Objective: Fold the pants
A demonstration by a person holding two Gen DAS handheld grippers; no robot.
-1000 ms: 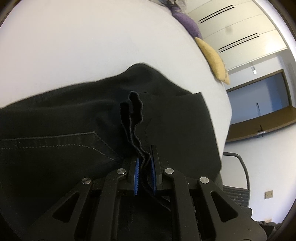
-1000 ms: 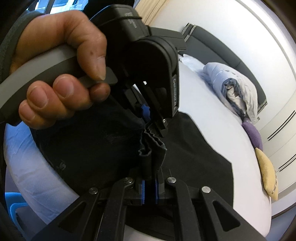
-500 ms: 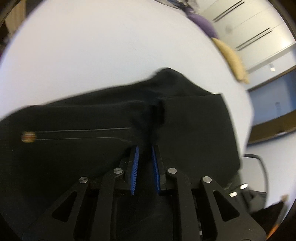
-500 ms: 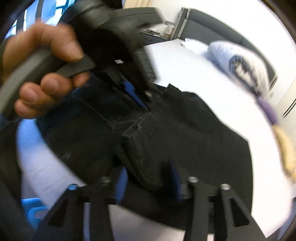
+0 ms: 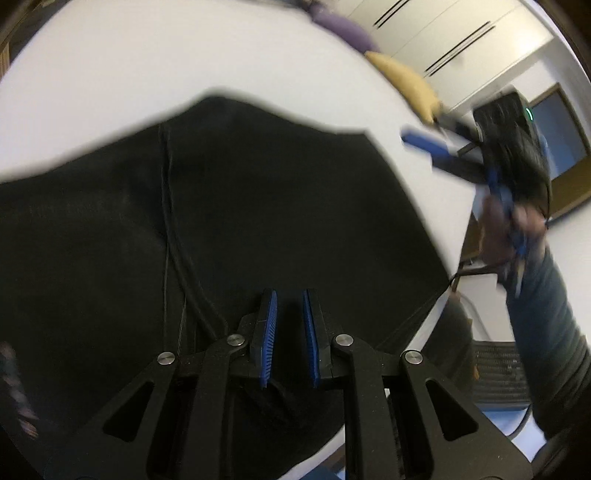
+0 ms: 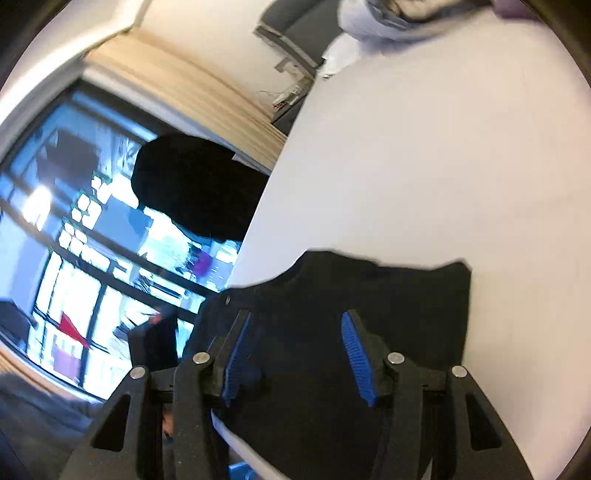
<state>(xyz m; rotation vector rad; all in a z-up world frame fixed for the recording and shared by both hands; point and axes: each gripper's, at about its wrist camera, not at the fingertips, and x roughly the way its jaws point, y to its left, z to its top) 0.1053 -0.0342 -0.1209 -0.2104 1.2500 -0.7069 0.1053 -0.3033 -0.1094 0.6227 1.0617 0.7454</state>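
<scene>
The black pants (image 5: 240, 221) lie folded flat on the white bed (image 5: 110, 74), near its front edge. My left gripper (image 5: 290, 299) is just above them, its blue pads a small gap apart and holding nothing. My right gripper (image 6: 295, 317) is open wide and empty over the pants (image 6: 369, 295) in the right wrist view. The right gripper also shows in the left wrist view (image 5: 436, 147), blurred, held up off the bed at the right.
A yellow cushion (image 5: 402, 85) and a purple cushion (image 5: 343, 31) lie at the far side of the bed. A rolled grey blanket (image 6: 388, 18) lies by the headboard. A black chair (image 5: 495, 373) stands beside the bed, and a large window (image 6: 92, 240) is to the left.
Both grippers have let go of the bunched pants fabric and opened. The pants now lie flat. The right gripper has swung away to the right, off the pants.
</scene>
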